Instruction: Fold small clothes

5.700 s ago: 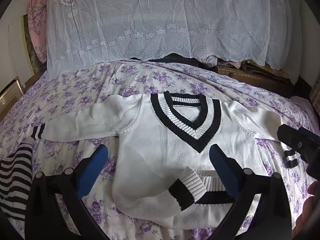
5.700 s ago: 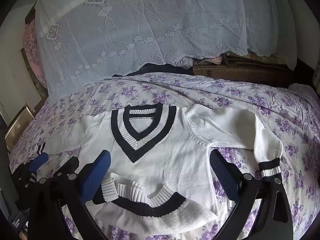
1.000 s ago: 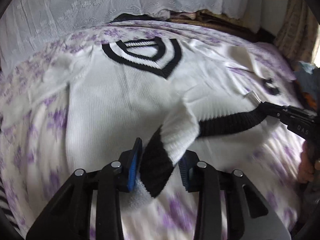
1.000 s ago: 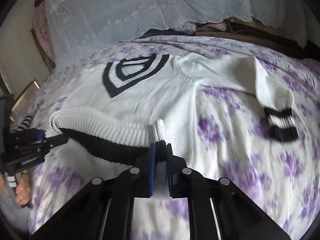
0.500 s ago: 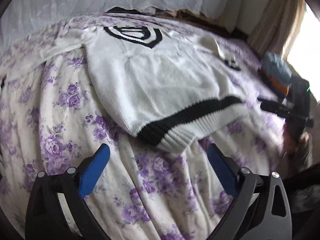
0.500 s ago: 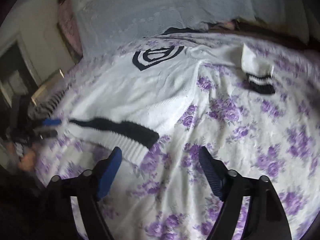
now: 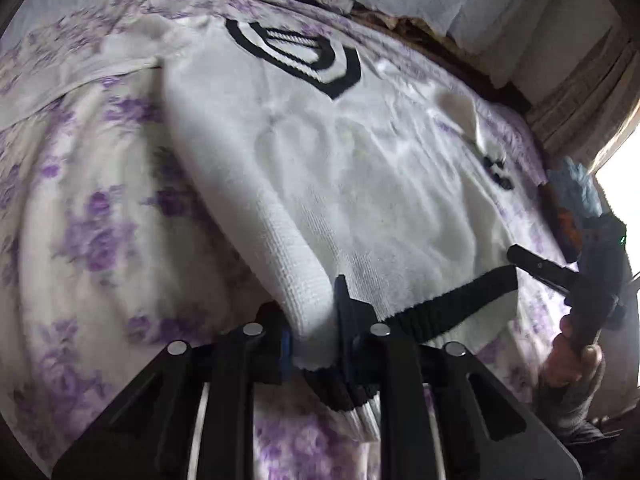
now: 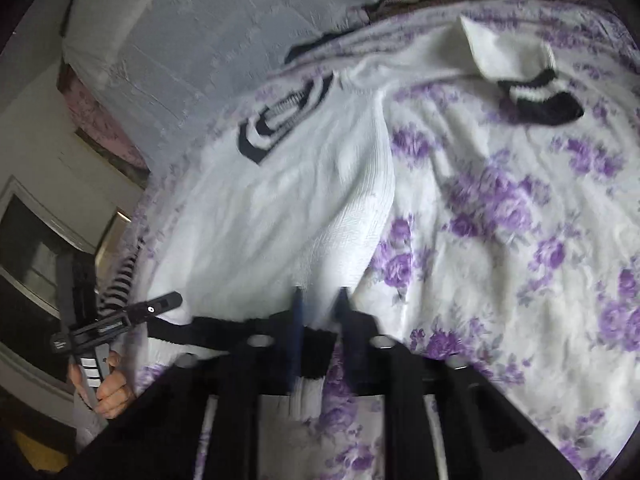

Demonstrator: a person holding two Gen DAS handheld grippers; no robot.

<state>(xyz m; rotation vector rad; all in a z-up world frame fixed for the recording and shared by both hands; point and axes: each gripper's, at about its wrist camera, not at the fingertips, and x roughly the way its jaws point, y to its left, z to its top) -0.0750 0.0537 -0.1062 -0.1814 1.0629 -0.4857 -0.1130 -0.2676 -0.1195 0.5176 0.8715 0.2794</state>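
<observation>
Left tool (image 7: pixel 314 332), wide open half a second ago, has just closed on my white sweater's (image 7: pixel 360 168) hem corner, on the floral bed (image 7: pixel 80 220). Right tool (image 8: pixel 318 320) likewise has just clamped the opposite hem corner; blur hides its pads' contact.

Bed (image 8: pixel 520 240): white sheet printed with purple flowers. White lace cover (image 8: pixel 200 40): draped at the bed's head. Pink floral fabric (image 8: pixel 96 116): beside the lace, left in the right wrist view. Pale wall (image 8: pixel 52 152). Beige curtain (image 7: pixel 588 92): beside a window (image 7: pixel 624 184) admitting bright, overexposed daylight.
</observation>
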